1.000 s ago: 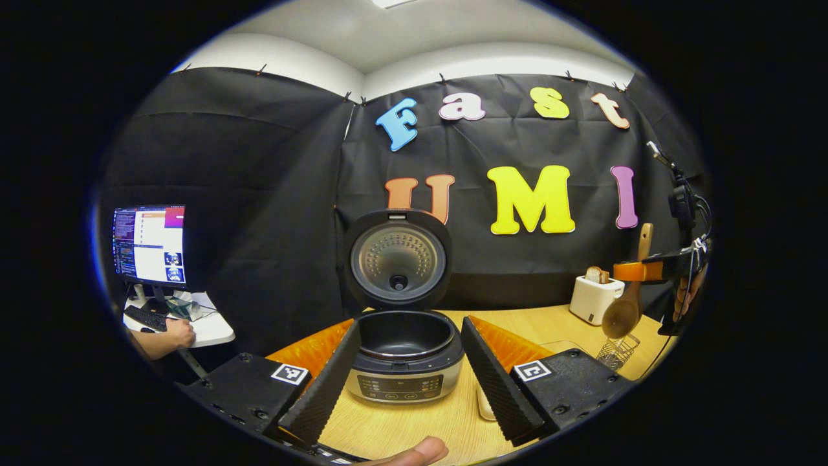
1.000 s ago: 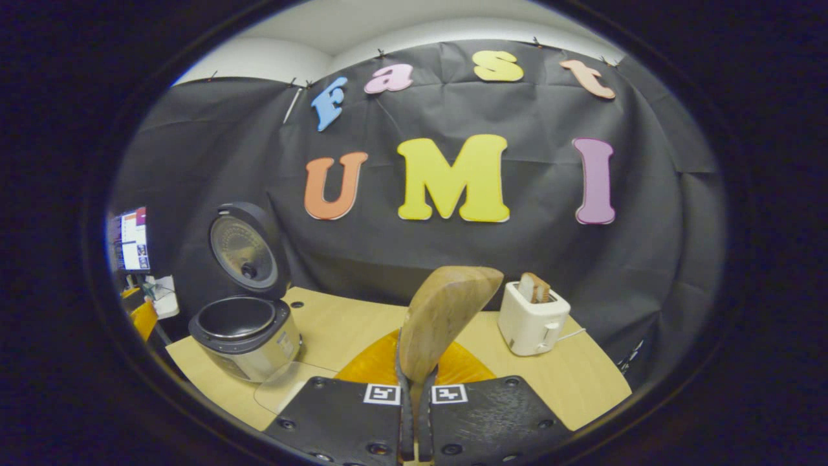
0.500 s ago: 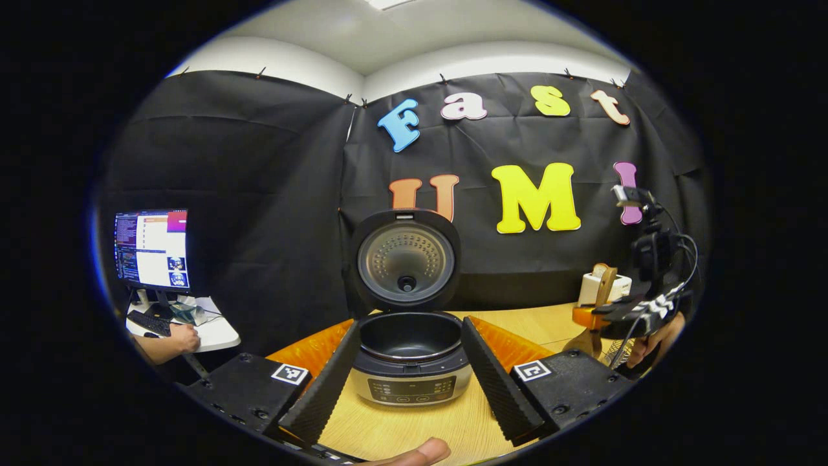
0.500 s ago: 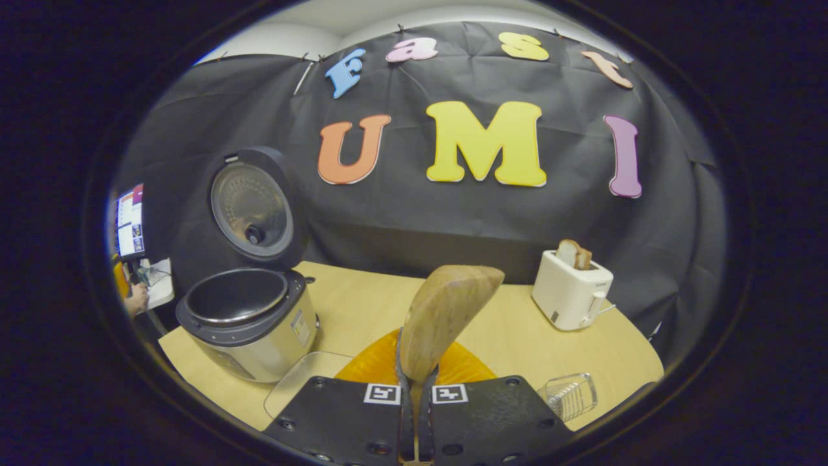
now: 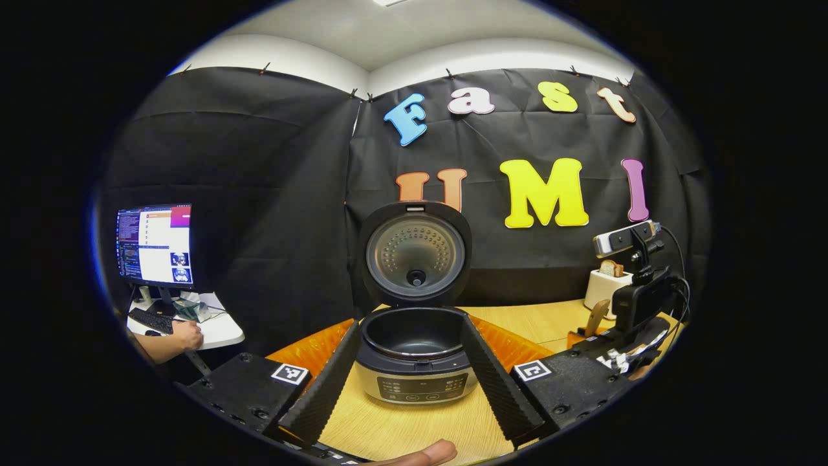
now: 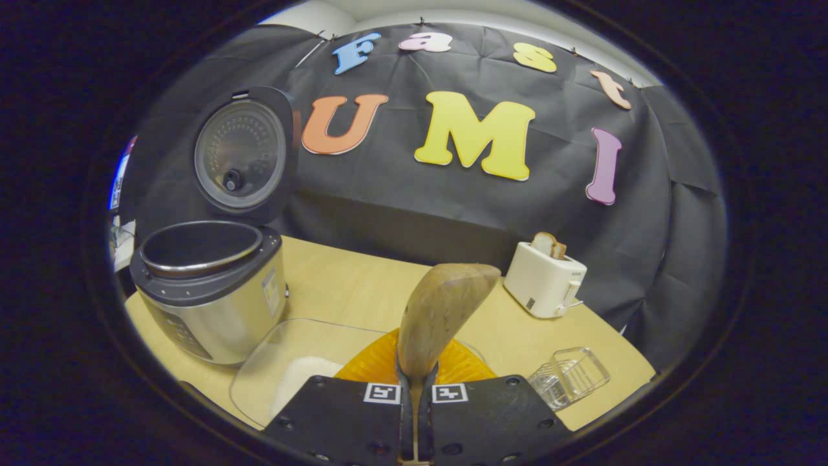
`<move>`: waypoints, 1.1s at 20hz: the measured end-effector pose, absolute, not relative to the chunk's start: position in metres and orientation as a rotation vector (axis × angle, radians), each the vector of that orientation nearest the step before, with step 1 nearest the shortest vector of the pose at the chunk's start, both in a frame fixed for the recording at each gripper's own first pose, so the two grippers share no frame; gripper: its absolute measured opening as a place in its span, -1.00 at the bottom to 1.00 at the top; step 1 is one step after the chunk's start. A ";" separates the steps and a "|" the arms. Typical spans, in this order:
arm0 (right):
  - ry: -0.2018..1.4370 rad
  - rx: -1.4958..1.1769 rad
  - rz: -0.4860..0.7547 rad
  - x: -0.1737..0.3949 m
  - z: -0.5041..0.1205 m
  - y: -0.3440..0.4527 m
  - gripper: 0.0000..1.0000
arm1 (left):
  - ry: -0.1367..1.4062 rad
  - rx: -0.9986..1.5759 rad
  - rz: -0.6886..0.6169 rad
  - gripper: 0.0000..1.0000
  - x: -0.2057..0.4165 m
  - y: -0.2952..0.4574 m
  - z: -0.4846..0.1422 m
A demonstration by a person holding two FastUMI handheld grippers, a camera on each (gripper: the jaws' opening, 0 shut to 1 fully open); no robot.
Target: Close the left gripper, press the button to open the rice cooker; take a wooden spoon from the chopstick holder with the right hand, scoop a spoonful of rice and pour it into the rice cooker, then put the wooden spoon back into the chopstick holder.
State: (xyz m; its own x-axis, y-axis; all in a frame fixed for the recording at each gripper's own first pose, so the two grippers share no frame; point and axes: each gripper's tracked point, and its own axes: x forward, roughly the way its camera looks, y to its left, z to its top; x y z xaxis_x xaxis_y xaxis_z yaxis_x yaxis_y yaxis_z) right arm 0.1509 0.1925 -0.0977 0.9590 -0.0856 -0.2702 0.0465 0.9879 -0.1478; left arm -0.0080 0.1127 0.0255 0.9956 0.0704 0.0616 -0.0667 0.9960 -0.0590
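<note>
The rice cooker [image 5: 414,369] stands on the table with its lid [image 5: 415,255] raised and its dark pot empty. My left gripper [image 5: 409,325] is open, one finger on each side of the cooker's front, apart from it. My right gripper [image 6: 414,378] is shut on the handle of the wooden spoon [image 6: 443,307], whose bowl points up and forward. Just below the spoon sits a clear glass bowl [image 6: 259,369] holding white rice [image 6: 294,382], right of the cooker [image 6: 207,291]. The wire chopstick holder [image 6: 569,377] is to the right. In the left gripper view the right gripper [image 5: 621,340] hangs low at the right.
A white toaster [image 6: 543,279] with bread stands at the table's back right, against the black cloth wall. Off the table to the left are a monitor [image 5: 154,246] and a person's hand [image 5: 186,336] at a keyboard. A thumb [image 5: 420,454] shows at the bottom edge.
My right gripper has come down and leftward with the spoon, closer to the glass bowl and the cooker. The left gripper has barely shifted and stays open.
</note>
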 end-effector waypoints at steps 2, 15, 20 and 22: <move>0.300 -0.076 -0.025 0.145 -0.101 0.214 -0.94 | -0.058 -0.063 0.065 0.99 -0.008 0.113 0.024; 0.458 0.568 0.019 0.138 -0.114 0.186 -0.94 | -0.021 -0.074 0.056 0.99 0.001 0.114 0.012; 0.483 0.933 0.031 0.143 -0.117 0.181 -0.94 | -0.006 -0.068 0.051 0.98 0.008 0.110 0.006; 0.439 0.989 0.023 0.141 -0.107 0.172 -0.94 | -0.003 -0.056 0.040 0.99 0.010 0.107 0.004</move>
State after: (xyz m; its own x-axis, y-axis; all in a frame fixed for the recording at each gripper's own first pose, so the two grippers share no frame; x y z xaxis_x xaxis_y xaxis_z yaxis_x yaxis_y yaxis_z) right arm 0.1405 0.1718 -0.1074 0.9124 0.2154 -0.3479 0.1780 0.5566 0.8115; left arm 0.0101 0.1067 0.0045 0.9992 0.0405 0.0014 -0.0403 0.9976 -0.0558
